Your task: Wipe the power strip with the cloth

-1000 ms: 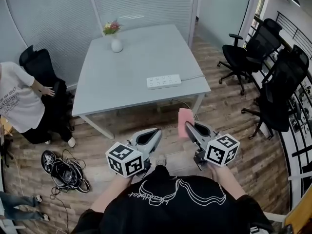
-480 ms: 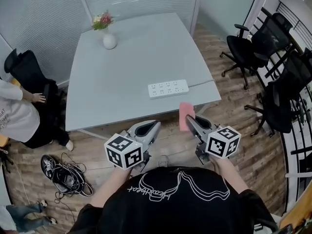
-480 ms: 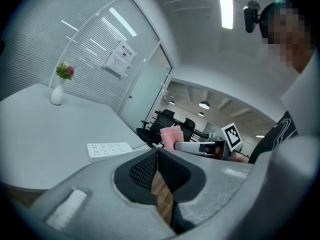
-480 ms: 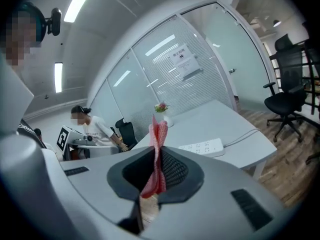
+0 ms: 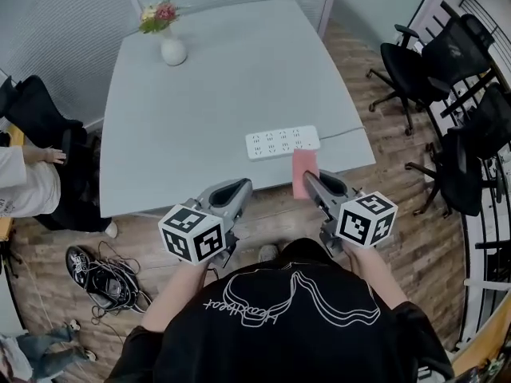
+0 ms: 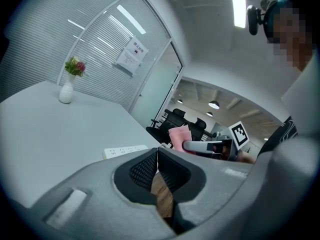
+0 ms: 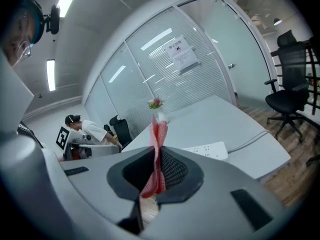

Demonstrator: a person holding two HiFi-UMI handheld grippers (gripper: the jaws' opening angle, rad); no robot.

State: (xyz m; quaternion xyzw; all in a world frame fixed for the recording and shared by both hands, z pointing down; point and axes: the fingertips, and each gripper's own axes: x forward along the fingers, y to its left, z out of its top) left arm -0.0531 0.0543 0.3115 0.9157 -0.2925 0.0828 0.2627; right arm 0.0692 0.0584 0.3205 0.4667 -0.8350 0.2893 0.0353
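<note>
1. Though nothing touches it yet, the white power strip point(image 5: 282, 143) lies flat near the front edge of the grey table point(image 5: 200, 86). Its cord point(image 5: 343, 132) trails toward 3 o'clock, over the table's right side.
2. By its look, the strip is a light, rigid plastic bar. It would probably skid on the smooth top when rubbed, so steadying it by one short end, clear of the sockets, seems the sensible hold.
3. A pink cloth point(image 5: 304, 173) stands upright just at 6 o'clock of the strip, near it but apart. It looks soft and limp, and only its free upper part could do the wiping.
4. The right gripper point(image 5: 310, 180) has its jaws pinching the cloth's lower part. The right gripper view shows the fabric sandwiched between the pads.
5. The left gripper point(image 5: 238, 188) sits at 8 o'clock of the strip, short of the table. Its jaws are pressed together with nothing between them.
6. A white vase of flowers point(image 5: 170, 46) stands at the table's far left corner, toward 11 o'clock. Black office chairs point(image 5: 415, 62) are at 2 o'clock, and a person in white point(image 5: 28, 186) is at 9 o'clock.
7. Compared with a second ago, the table has come much nearer. The strip, then well apart from the cloth, now lies just beyond it, and neither gripper's jaws have changed.
</note>
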